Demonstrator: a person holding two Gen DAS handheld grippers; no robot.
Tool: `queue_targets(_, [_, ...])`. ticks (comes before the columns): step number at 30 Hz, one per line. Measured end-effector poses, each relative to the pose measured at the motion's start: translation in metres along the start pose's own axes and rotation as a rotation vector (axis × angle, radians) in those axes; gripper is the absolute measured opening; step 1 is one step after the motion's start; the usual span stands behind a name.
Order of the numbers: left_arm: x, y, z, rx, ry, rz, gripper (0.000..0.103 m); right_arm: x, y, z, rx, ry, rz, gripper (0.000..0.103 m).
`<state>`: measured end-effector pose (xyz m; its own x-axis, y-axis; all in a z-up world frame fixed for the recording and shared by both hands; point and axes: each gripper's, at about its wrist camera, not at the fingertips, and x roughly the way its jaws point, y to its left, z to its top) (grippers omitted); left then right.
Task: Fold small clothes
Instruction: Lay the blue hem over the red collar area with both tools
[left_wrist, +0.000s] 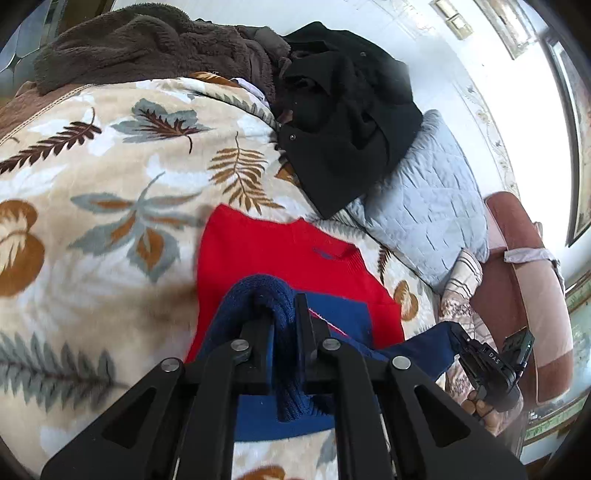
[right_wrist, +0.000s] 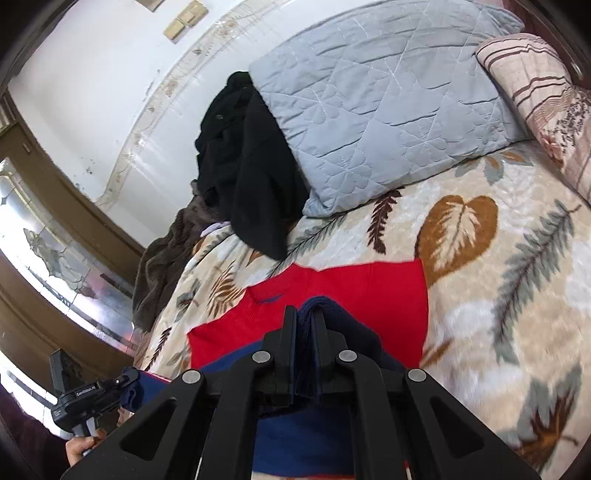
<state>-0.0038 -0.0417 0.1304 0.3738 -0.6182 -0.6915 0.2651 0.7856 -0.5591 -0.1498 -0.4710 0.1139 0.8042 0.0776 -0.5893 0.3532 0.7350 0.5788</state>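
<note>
A small red and navy knit sweater (left_wrist: 266, 258) lies on the leaf-print blanket (left_wrist: 110, 184), red upper part flat, neck toward the far side. My left gripper (left_wrist: 282, 310) is shut on its navy ribbed hem (left_wrist: 273, 295), lifted off the bed. My right gripper (right_wrist: 304, 321) is shut on the navy hem (right_wrist: 314, 306) at the other corner, over the red part (right_wrist: 351, 288). Each gripper shows in the other's view: the right one (left_wrist: 458, 338) and the left one (right_wrist: 125, 380), both gripping navy fabric.
A black garment (left_wrist: 343, 125) and a brown fleece (left_wrist: 147, 48) are heaped at the far side of the bed. A grey quilted pillow (right_wrist: 388, 110) and a striped pillow (right_wrist: 535, 92) lie by the headboard (left_wrist: 517, 277). The blanket also shows in the right wrist view (right_wrist: 498, 295).
</note>
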Motion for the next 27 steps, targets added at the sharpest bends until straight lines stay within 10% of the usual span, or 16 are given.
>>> queue_targets(11, [0.087, 0.030, 0.050, -0.096, 0.045, 0.034, 0.007, 0.096, -0.049, 0.026, 0.128, 0.069, 0.015, 0.007])
queue_targets(15, [0.112, 0.051, 0.051, -0.179, 0.077, -0.012, 0.008, 0.115, -0.073, 0.025, 0.157, 0.085, 0.040, 0.030])
queue_targets(27, [0.065, 0.048, 0.055, -0.075, -0.032, -0.069, 0.047, 0.097, -0.068, 0.033, 0.047, 0.126, 0.081, 0.039])
